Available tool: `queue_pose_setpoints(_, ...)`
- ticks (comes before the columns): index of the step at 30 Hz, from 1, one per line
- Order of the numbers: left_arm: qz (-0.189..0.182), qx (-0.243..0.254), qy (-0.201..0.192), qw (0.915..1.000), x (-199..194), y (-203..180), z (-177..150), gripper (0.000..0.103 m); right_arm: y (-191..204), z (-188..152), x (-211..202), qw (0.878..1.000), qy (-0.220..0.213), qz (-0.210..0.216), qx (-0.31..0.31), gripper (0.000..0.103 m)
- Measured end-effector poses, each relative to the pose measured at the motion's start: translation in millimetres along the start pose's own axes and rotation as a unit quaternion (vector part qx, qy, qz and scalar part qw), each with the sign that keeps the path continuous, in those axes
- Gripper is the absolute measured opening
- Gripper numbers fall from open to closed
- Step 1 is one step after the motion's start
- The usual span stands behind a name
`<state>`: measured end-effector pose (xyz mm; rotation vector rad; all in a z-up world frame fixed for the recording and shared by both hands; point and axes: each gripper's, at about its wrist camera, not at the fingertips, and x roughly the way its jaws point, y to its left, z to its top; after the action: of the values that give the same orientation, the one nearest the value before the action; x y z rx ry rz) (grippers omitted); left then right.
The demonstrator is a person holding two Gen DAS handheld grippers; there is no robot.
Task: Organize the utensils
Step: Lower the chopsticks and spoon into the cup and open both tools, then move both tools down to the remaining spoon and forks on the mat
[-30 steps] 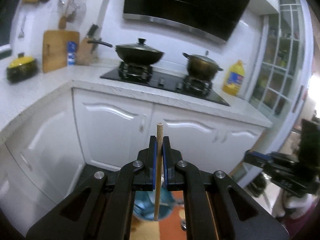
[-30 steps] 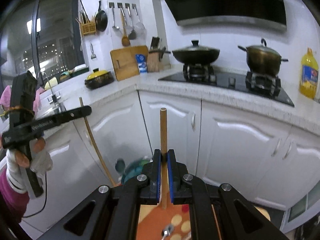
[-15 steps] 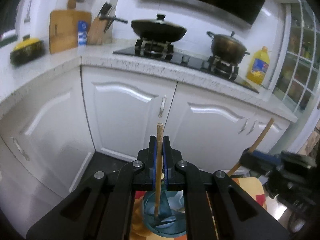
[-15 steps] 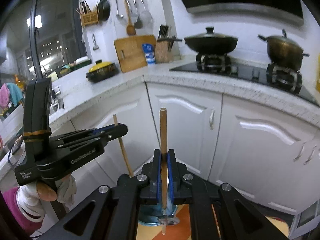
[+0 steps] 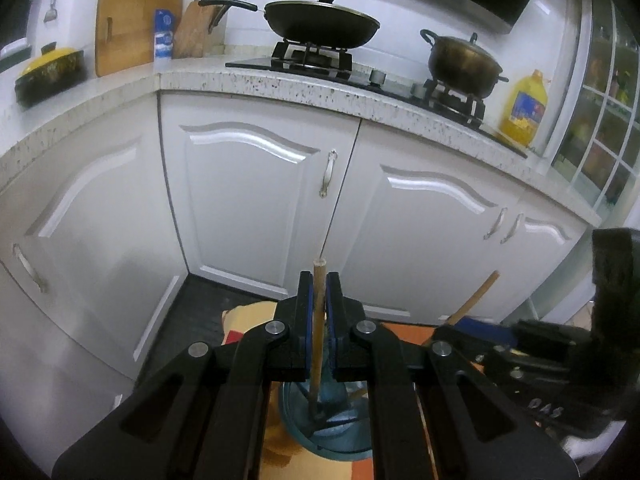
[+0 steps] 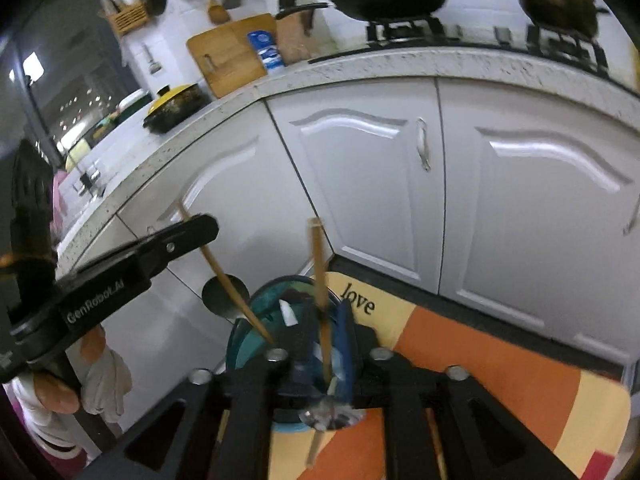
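Note:
My left gripper (image 5: 319,280) is shut on a wooden-handled utensil (image 5: 318,320) held upright; its lower end reaches into a blue glass holder (image 5: 326,420) on the floor mat. In the right wrist view the left gripper (image 6: 200,228) shows at the left with that utensil (image 6: 236,300) slanting into the holder (image 6: 256,320). My right gripper (image 6: 324,320) has its jaws slightly apart around a second wooden-handled utensil (image 6: 320,276), whose metal head (image 6: 328,414) hangs just over the holder. The right gripper (image 5: 472,322) shows at the right of the left wrist view.
White cabinet doors (image 5: 256,200) stand right behind the holder under a speckled counter (image 5: 280,84). An orange and yellow mat (image 6: 480,364) lies on the floor. A wok (image 5: 320,24), a pot (image 5: 464,60) and an oil bottle (image 5: 522,110) are on the counter.
Both grippers have dropped toward the floor and tilted down. Both utensils have come to the blue holder, the left one's end inside it. The right gripper's jaws have eased apart.

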<state>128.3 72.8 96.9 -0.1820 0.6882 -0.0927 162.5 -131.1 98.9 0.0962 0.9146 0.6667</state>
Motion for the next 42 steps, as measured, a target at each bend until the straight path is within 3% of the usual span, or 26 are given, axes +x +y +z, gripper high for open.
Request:
queue_pose_setpoints(4, -0.006, -0.007, 0.0, 1.0, -6.6, 0.1, -4.2, 0.033, -7.3, -5.9, -13.0, 1.0, -0.003, 0.004, 0.008, 0.024)
queue_pose_setpoints(8, -0.001, -0.006, -0.003, 1.0, -16.7, -2.1, -9.7, 0.042, -7.9, -15.4, -24.7, 1.0, -0.003, 0.007, 0.012, 0.026)
queue_pose_setpoints(25, 0.014, 0.02, -0.013, 0.9996, -60.5, -26.1, -46.4, 0.043, 5.3, -45.5, -73.8, 0.999, -0.029, -0.02, 0.002, 0.029)
queue_pose_setpoints(42, -0.012, 0.044, 0.0, 0.999, -82.5, -63.0, -82.3, 0.043, 5.6, -93.6, -118.8, 0.997, -0.042, -0.059, 0.013, 0.031)
